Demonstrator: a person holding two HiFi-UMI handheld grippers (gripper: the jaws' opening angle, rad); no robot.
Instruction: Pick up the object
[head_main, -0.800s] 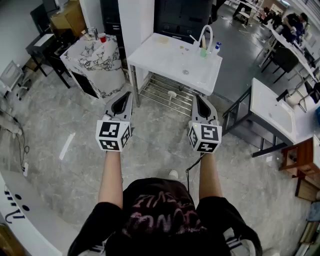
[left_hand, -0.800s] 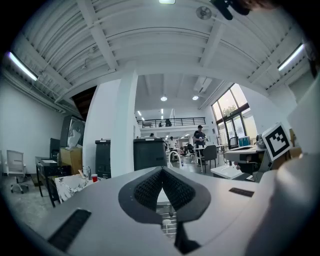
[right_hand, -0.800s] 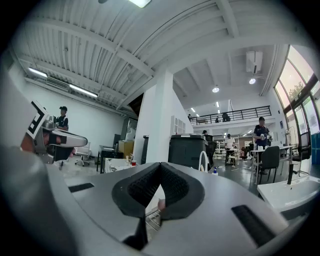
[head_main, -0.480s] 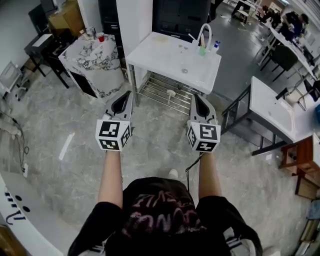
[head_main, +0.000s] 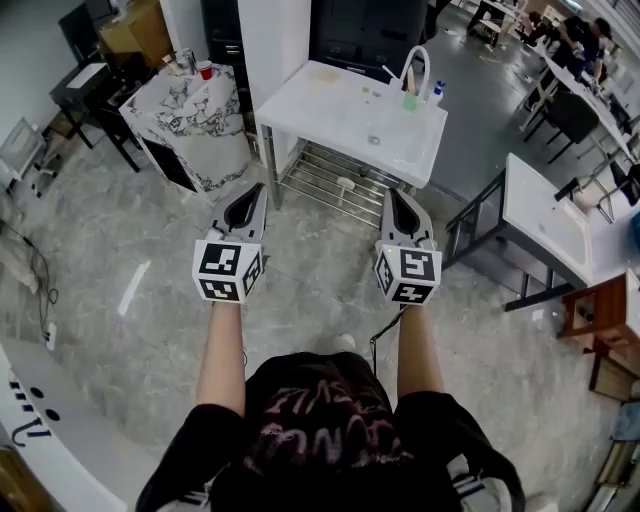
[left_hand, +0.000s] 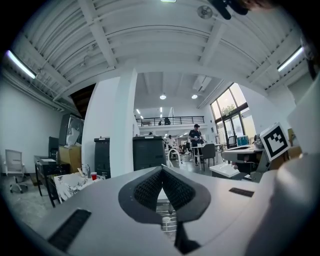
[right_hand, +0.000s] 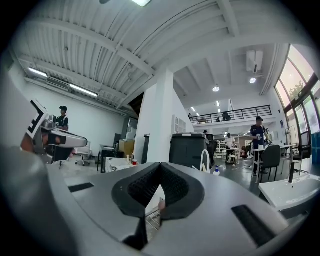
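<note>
My left gripper (head_main: 256, 188) and right gripper (head_main: 392, 191) are held side by side at chest height over the grey floor. Both point at a white sink table (head_main: 340, 125). In the left gripper view the left gripper's (left_hand: 162, 168) ribbed pads meet at the tip with nothing between them. The right gripper (right_hand: 160, 164) looks the same in its own view. On the table's far edge stand a white faucet (head_main: 413, 62), a green cup (head_main: 409, 101) and a small blue-capped bottle (head_main: 434, 95). A small white object (head_main: 345, 185) lies on the metal rack (head_main: 320, 178) under the table.
A marble-patterned table (head_main: 190, 115) with a red cup (head_main: 204, 73) stands to the left. A second white sink table (head_main: 545, 215) and wooden furniture (head_main: 605, 320) are to the right. A white pillar (head_main: 272, 45) and a black cabinet (head_main: 365, 35) rise behind. People stand at the far back.
Both grippers keep the same pose and stay shut. The white table sits slightly further right and lower in the head view.
</note>
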